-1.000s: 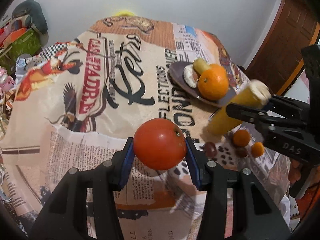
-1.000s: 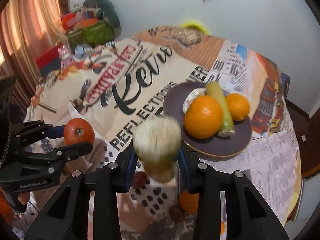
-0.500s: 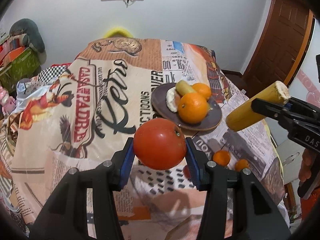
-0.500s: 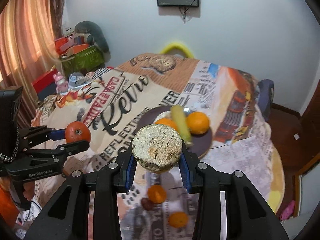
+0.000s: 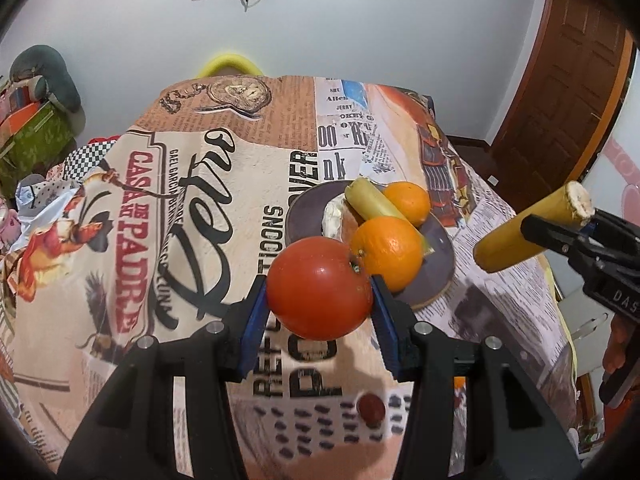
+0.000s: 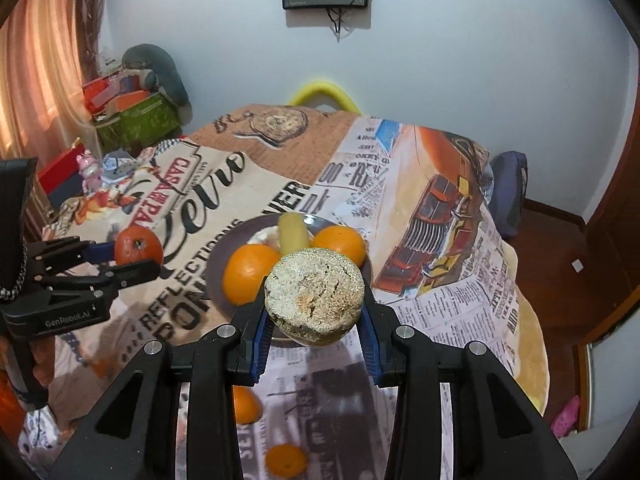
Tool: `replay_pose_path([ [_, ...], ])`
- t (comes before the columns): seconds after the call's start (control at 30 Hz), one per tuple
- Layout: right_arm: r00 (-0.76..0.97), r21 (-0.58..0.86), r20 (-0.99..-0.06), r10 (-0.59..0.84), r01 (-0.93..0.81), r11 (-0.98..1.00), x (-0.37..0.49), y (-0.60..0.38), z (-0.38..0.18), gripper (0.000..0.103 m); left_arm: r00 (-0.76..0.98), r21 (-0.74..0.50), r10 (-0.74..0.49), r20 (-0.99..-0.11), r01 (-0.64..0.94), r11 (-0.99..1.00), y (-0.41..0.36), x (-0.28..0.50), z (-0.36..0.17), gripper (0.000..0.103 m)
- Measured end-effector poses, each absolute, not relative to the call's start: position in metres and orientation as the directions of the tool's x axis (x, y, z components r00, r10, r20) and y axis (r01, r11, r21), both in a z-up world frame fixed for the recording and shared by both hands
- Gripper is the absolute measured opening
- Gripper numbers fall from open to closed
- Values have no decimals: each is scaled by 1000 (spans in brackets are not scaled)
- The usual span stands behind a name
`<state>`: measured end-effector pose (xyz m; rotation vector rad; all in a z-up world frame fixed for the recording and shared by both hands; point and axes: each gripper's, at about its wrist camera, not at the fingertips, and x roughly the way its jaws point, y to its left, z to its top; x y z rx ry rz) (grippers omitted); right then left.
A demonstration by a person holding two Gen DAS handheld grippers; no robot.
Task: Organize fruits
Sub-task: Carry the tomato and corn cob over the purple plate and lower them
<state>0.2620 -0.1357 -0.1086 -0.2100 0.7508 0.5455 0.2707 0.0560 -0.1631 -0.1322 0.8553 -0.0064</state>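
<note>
Now left tongs (image 5: 319,294) grip 1 tomato (image 5: 318,288), right tongs (image 6: 315,312) 1 banana (image 6: 315,295); plate (image 5: 438,240) w/ 2 oranges, maybe.

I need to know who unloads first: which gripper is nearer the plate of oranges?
Hard to call; the right, slightly. The right gripper, shut on a banana piece, hangs at the plate's near rim; the left gripper, holding the tomato, is off its left side.
</note>
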Motion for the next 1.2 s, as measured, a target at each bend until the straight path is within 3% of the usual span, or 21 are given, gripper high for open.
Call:
replay_pose_path([
  [0.4,555,-6,-758,344,-532,847,309,-125,-143,35,615,-110,-52,-787,-57,992,61,327,-197,49],
  [0.83,536,34,-758,371,-537,843,342,-105,-159,35,577,-100,-72,-814,-17,995,61,360,-217,49],
  [1.2,535,32,-753,383,-551,834,353,-92,-164,38,607,-75,-50,-793,-17,997,58,358,-206,61],
])
